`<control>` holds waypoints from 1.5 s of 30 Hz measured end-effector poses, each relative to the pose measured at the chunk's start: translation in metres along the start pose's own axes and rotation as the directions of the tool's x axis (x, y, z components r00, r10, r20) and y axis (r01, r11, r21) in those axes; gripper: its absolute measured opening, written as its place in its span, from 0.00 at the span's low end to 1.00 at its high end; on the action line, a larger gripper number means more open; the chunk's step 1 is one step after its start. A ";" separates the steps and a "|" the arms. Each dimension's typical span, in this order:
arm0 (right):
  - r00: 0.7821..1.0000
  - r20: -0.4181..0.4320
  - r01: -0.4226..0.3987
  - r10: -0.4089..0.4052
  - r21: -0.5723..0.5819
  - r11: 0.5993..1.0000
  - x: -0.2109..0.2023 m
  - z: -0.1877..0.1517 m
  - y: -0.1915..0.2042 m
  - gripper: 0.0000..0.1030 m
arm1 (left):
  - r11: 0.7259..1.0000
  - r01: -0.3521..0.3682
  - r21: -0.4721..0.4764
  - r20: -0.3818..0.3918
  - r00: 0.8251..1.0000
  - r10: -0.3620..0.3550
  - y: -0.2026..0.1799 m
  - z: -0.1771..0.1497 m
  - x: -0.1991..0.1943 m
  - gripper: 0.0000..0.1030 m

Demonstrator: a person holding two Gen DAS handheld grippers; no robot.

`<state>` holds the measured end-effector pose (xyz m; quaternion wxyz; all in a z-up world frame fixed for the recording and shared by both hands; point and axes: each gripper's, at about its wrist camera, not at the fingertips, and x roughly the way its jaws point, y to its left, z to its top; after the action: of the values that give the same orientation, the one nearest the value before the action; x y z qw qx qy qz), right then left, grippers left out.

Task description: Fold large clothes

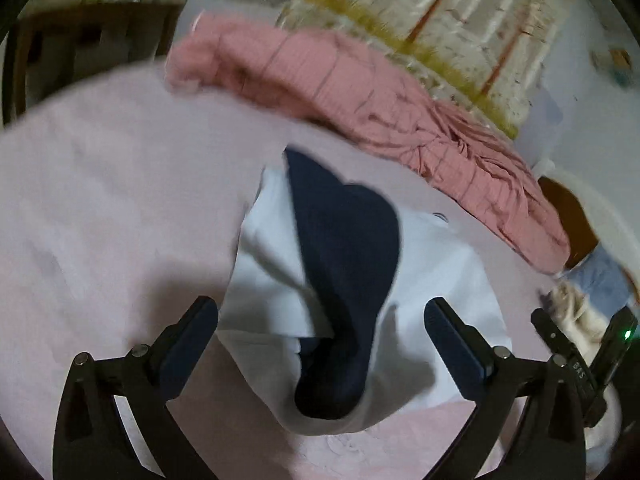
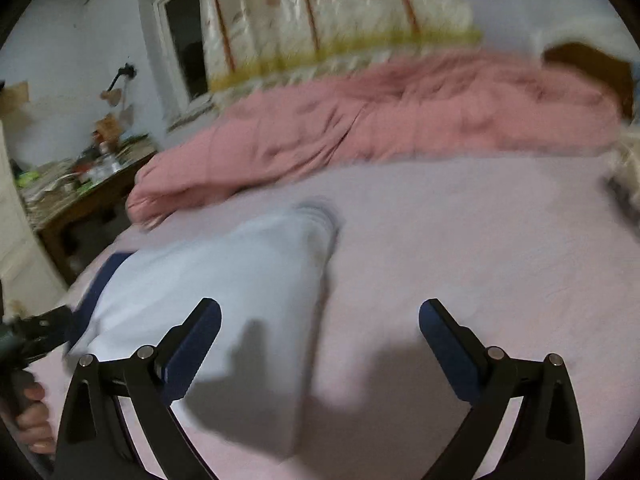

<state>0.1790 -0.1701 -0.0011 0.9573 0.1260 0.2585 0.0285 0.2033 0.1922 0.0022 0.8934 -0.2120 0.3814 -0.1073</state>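
Observation:
A white garment point(image 1: 264, 268) with a dark navy part point(image 1: 348, 280) lies crumpled on the pale pink bed sheet point(image 1: 100, 200). My left gripper point(image 1: 320, 322) is open and empty, its jaws spread wide above the garment's middle. In the right wrist view the white garment point(image 2: 224, 280) lies left of centre with a ribbed cuff at its far end and a navy edge point(image 2: 96, 280) at the left. My right gripper point(image 2: 320, 322) is open and empty above the sheet point(image 2: 460, 240), its left finger point(image 2: 196, 344) over the garment's near part. The views are blurred.
A rumpled pink quilt point(image 1: 360, 92) point(image 2: 380, 116) lies along the far side of the bed below a patterned curtain point(image 2: 312, 12). A cluttered wooden table point(image 2: 80, 192) stands at the left. The other gripper point(image 1: 576, 356) and a hand point(image 2: 36, 420) show at the frame edges.

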 end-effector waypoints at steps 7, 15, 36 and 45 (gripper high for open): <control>0.907 -0.242 -0.268 0.345 0.301 0.915 0.059 -0.016 -0.027 0.98 | 0.976 0.163 -0.144 -0.210 0.959 -0.191 0.020 -0.008 0.053 1.00; 0.870 -0.286 -0.334 0.402 0.259 0.906 0.083 -0.027 -0.001 0.67 | 0.982 0.176 -0.066 -0.138 0.973 -0.184 0.006 -0.015 0.052 0.63; 0.968 0.085 -0.233 0.236 -0.041 0.972 -0.117 0.056 -0.035 0.45 | 0.875 0.132 0.465 0.193 0.950 -0.246 -0.209 -0.029 -0.058 0.31; 0.950 0.309 0.036 -0.033 -0.003 0.999 -0.230 0.156 -0.201 0.45 | 0.696 0.309 0.649 0.133 0.854 -0.503 -0.463 -0.033 -0.023 0.31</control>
<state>0.0566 -0.4269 0.1894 0.9869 0.1204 0.1075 -0.0071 0.1497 -0.2198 0.2100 0.9131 -0.0084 0.1290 -0.3868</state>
